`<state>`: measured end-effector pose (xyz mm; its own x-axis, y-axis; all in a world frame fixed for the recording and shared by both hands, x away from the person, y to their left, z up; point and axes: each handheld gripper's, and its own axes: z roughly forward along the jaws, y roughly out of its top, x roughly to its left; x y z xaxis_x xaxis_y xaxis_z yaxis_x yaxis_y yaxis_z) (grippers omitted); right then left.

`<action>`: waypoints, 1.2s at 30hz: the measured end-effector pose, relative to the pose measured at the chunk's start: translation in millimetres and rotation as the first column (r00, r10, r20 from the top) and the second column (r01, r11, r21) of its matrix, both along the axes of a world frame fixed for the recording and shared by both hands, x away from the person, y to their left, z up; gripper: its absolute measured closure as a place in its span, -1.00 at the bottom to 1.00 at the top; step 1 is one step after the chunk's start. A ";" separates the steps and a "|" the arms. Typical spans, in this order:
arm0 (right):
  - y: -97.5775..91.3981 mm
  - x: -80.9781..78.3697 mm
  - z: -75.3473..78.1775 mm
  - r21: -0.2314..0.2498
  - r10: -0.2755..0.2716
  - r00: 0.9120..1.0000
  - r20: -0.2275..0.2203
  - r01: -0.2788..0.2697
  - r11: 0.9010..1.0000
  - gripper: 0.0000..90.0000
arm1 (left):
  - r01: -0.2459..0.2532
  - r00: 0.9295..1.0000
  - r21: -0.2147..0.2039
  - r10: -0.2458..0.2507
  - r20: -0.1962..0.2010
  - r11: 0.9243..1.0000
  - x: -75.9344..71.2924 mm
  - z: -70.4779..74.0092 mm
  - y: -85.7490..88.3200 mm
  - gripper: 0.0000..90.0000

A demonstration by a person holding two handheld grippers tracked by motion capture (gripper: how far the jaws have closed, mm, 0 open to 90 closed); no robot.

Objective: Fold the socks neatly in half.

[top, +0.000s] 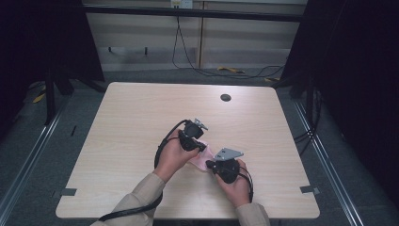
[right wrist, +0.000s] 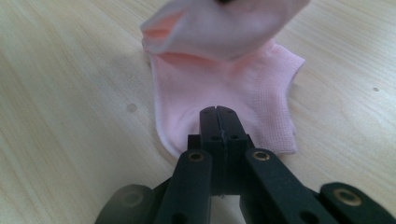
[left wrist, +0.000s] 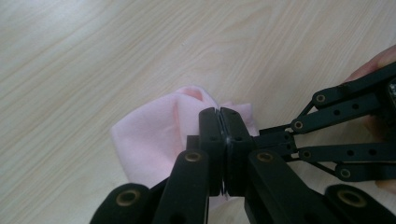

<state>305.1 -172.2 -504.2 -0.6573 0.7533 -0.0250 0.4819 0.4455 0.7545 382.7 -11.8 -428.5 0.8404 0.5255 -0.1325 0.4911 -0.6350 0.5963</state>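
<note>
Pink sock (right wrist: 224, 88) lies on our worktop (top: 141, 122) between both hands. Our left tongs (left wrist: 219, 114) pinch its folded upper layer; our right tongs (right wrist: 218, 112) clamp shut on its near edge.

There were no words, numbers or signs to read anywhere. The wooden table (top: 141, 117) was plain, and the pink sock (right wrist: 224, 84) had no label on it.
</note>
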 end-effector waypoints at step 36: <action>1.2 -1.0 0.0 -0.015 0.001 1.000 0.013 -0.001 1.000 1.00 | 0.029 0.997 -0.016 -0.030 -0.065 0.999 -8.3 -21.0 -19.6 0.96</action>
